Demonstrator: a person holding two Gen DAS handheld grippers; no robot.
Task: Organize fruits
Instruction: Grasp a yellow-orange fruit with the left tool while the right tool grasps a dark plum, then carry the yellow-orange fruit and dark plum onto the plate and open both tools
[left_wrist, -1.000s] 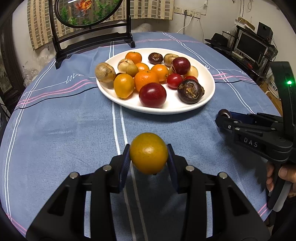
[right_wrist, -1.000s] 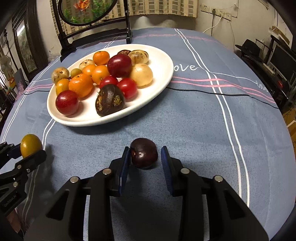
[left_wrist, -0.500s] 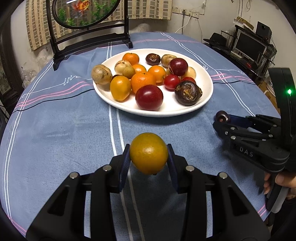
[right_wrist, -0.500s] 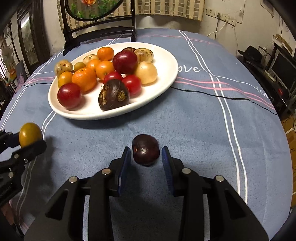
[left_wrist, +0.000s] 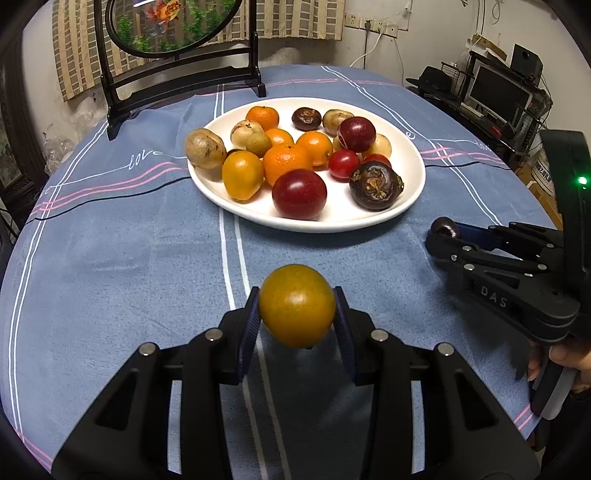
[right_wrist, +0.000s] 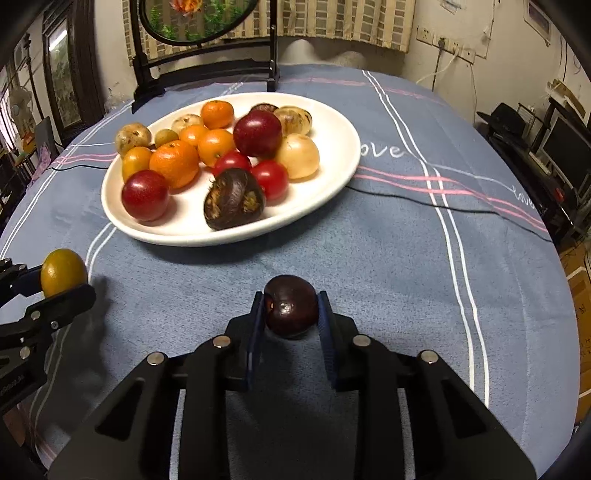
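While each fruit is carried clear of the blue striped tablecloth (left_wrist: 110, 258), the round yellow-orange fruit (left_wrist: 296, 305) is pinched by the left gripper (left_wrist: 296, 325) and the small dark purple fruit (right_wrist: 291, 305) is clamped by the right gripper (right_wrist: 290, 325). The white oval plate (left_wrist: 413, 192), near ahead, is crowded; free rim space is judged limited. A black-framed stand (left_wrist: 177, 85) is set behind.

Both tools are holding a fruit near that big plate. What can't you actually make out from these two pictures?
- Left view: most of the dark fruit, hidden by the right gripper.
- Right view: the left gripper body, cut by the edge.
- Both views: plate fruits at the back, overlapped.
- The person: only fingers show.
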